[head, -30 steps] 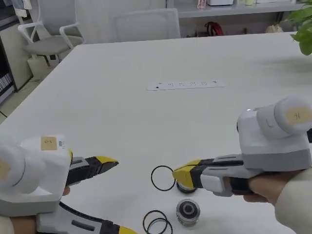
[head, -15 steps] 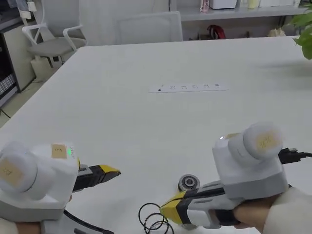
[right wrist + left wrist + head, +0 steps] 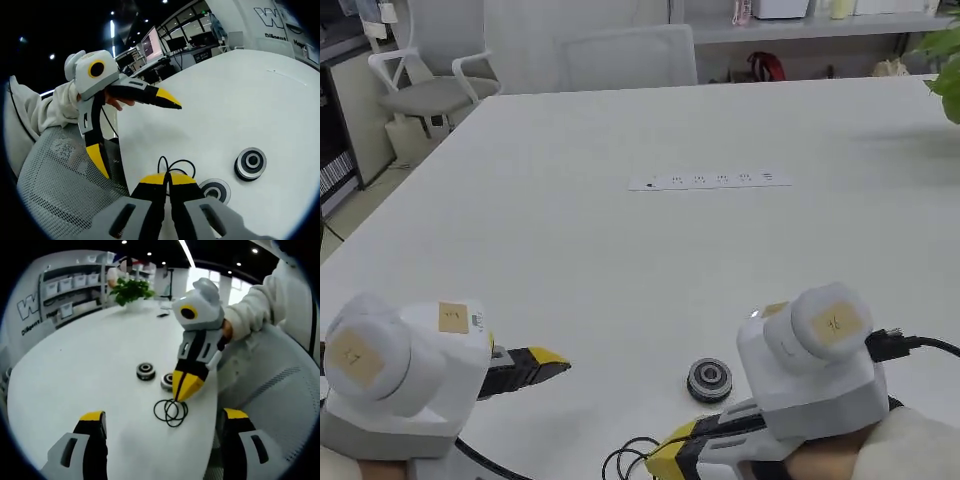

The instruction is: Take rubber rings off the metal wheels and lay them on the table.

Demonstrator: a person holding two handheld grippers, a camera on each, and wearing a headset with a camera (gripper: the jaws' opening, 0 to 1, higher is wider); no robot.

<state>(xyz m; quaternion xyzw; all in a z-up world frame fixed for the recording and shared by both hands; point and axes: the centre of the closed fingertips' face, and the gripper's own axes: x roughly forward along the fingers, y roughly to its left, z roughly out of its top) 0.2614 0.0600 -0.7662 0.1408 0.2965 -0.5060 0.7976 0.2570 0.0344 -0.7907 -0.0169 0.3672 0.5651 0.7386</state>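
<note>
Two metal wheels lie near the table's front edge: one (image 3: 708, 379) (image 3: 251, 162) in the open, the other (image 3: 215, 190) (image 3: 167, 381) beside my right gripper's jaws. My right gripper (image 3: 168, 179) (image 3: 655, 462) is shut on a black rubber ring (image 3: 169, 164), its tip at a small pile of loose rings (image 3: 171, 412) (image 3: 623, 460) on the table. My left gripper (image 3: 164, 417) is open and holds nothing, to the left of the pile. Its upper fingertip (image 3: 552, 363) points toward the wheels.
A white power strip (image 3: 708, 181) lies mid-table, far from the work. Office chairs (image 3: 425, 90) stand beyond the far edge and a plant (image 3: 945, 60) at the far right. The front table edge runs just behind the rings (image 3: 210, 405).
My right gripper has pulled back toward the front edge with the ring, from beside the wheel to the ring pile. The left gripper has barely moved.
</note>
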